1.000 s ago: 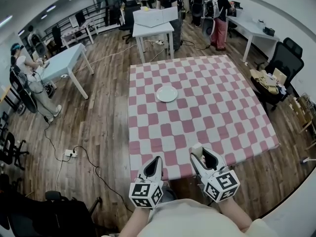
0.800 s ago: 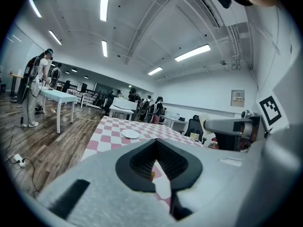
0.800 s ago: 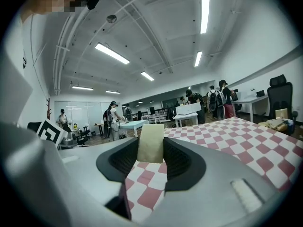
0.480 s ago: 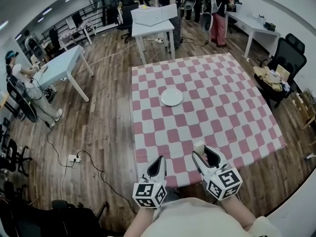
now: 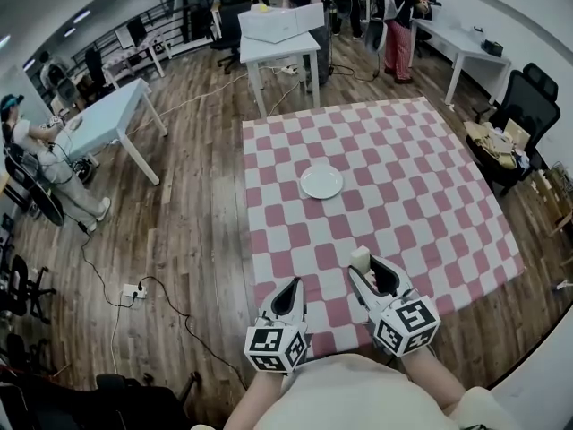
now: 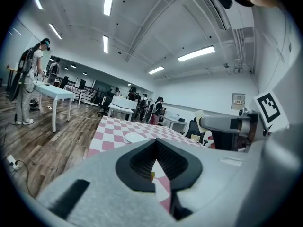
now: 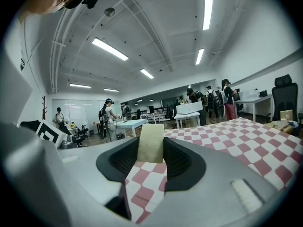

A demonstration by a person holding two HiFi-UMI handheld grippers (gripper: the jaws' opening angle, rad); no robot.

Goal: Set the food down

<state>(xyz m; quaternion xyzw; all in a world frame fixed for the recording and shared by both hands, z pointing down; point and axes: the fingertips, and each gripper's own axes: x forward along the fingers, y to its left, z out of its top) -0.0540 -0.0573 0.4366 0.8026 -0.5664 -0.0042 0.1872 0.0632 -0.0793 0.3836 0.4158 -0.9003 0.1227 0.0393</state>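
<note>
Floor: wood planks [image 5: 179, 204] across my feed.
Tables: pale desk [image 5: 107, 122] at left; white table [image 5: 279, 50] at the far end, well apart.
People: a person [image 5: 31, 150] beside the pale desk; a second person [image 5: 398, 21] standing far off.
Floor clutter: power strip [image 5: 132, 290] at lower left.
Chairs: black office chair [image 5: 524, 106] at right.

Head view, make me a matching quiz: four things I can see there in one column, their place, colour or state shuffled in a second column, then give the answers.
Column one
1. plate
2. food block
3. left gripper
4. tablecloth

Column two
A. red and white checks
B. clamped between the jaws of the right gripper
C. white, empty, near the middle of the table
D. jaws together, holding nothing

Pairs: 1-C, 2-B, 3-D, 4-A
</note>
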